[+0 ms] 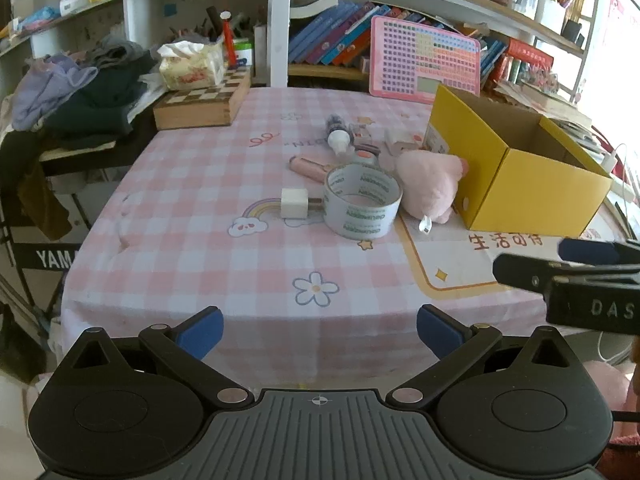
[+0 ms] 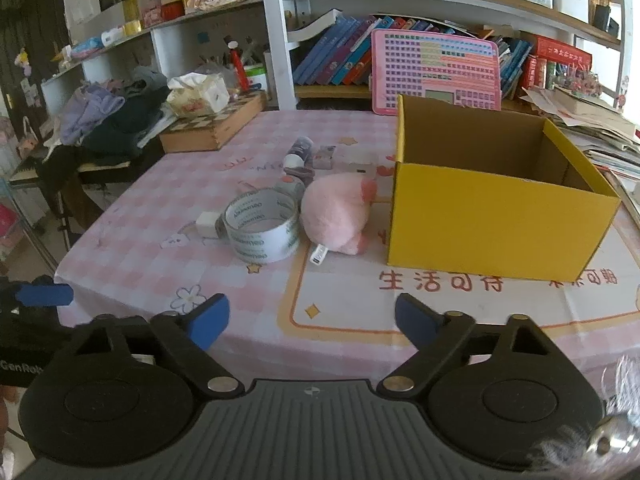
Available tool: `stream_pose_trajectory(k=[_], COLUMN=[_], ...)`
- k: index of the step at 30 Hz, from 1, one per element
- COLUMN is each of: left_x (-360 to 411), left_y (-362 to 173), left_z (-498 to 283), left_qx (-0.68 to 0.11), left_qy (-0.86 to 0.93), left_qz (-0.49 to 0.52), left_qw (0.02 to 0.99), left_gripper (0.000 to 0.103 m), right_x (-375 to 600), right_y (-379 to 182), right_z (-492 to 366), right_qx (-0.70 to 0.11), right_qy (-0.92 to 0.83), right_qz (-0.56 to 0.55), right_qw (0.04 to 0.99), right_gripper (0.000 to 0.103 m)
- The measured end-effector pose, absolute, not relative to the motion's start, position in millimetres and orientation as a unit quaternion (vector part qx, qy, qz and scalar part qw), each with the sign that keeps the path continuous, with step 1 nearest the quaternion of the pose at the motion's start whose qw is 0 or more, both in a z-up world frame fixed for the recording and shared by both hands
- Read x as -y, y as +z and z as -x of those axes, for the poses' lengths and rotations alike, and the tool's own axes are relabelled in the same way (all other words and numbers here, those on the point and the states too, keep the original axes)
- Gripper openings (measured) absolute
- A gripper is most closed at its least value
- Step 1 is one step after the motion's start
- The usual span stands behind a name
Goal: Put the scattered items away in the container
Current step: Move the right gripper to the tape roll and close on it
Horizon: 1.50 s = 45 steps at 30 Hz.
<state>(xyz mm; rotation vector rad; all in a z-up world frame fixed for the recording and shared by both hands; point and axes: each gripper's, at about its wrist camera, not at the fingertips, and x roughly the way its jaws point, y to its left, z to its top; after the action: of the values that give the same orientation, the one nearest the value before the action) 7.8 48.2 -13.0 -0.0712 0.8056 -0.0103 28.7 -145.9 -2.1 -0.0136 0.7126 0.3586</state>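
Your left gripper [image 1: 319, 332] and right gripper [image 2: 312, 322] hover tilted down, jaws apart, empty; tape roll [image 2: 262, 226] and plush [image 2: 336, 212] mid-frame beside the yellow box [image 2: 496, 220]

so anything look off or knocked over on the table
Nothing is spilled or broken. The small bottle lies on its side, and the pink plush is slumped against the yellow box, its tag trailing on the cloth. The box still looks empty.

table [image 2: 248, 292] w/ pink check cloth: yellow box [image 2: 492, 220] right, pink plush [image 2: 336, 212] beside it, tape roll [image 2: 262, 228] & white charger [image 2: 207, 224] left, chessboard box [image 2: 214, 130] far left.
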Motion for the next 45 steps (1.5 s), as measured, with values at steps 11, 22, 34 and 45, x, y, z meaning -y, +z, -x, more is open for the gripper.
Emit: stream_pose_trajectory(k=[11,22,34,45], left_x=[-42,-53,-70,-69], left_y=[-17,-27,-35,-49], left_z=[-29,-67,-102,-131], left_qx=[-0.379,-0.395,-0.413,-0.419], left_qy=[-0.013,0.016,0.031,0.02], left_qz=[-0.006,-0.016,-0.004,-0.027], left_qw=[0.925,0.918,0.91,0.907], left_gripper=[0.099,0.098,0.098,0.098], right_x=[127,96,65,30], right_y=[-6,-9,-17,-42], right_z=[-58,-103,-161,-209], right_qx=[-0.343,-0.341,-0.355,-0.415], right_qy=[0.198,0.263,0.3,0.324], right_qz=[0.024,0.048,0.083,0.174], right_qw=[0.918,0.901,0.881,0.832], right_gripper=[0.062,0.062,0.079,0.086])
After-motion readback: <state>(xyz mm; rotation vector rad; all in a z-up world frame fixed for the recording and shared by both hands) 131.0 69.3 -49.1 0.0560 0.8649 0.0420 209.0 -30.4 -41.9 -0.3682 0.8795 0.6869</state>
